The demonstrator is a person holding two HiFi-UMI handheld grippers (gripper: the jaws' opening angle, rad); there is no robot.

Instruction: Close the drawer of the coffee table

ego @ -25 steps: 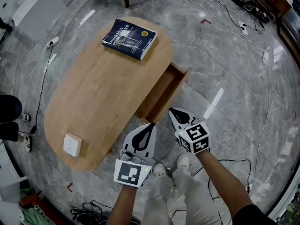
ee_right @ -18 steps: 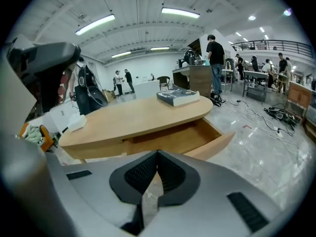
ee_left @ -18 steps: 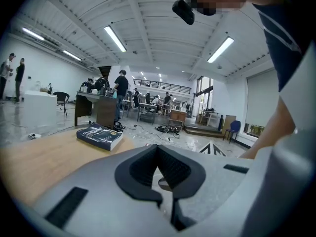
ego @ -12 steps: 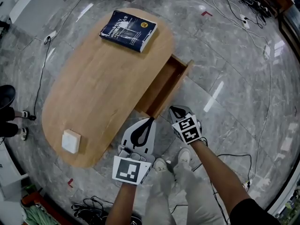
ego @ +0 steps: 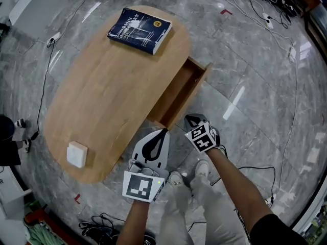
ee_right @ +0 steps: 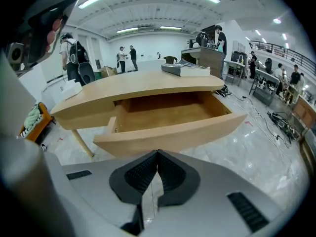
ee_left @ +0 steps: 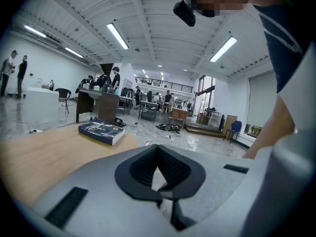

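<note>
Seen from above, the drawer of an oval wooden coffee table stands pulled well out of the table's long side, toward about 4 o'clock, and is empty inside; the right gripper view shows its plain curved front with no handle. On the tabletop a dark blue book lies at the 12 o'clock end and a small white block at the 7 o'clock end, both well apart from the drawer. The right gripper hangs just beside the drawer's near corner, at roughly its 5 o'clock, not touching it; its fingers are pressed together with nothing between them. The left gripper hovers at the table's edge near 6 o'clock, fingers likewise together and empty, pointing over the tabletop toward the book. The person's legs and shoes are below, on a grey marble floor strewn with cables. The closing push looks not yet begun. Risks, as judged from here: pressing at the near corner rather than mid-front could skew the drawer so it binds — and closed tips may slide off the smooth front. A hard shove might shift the whole table or jolt the book.
</note>
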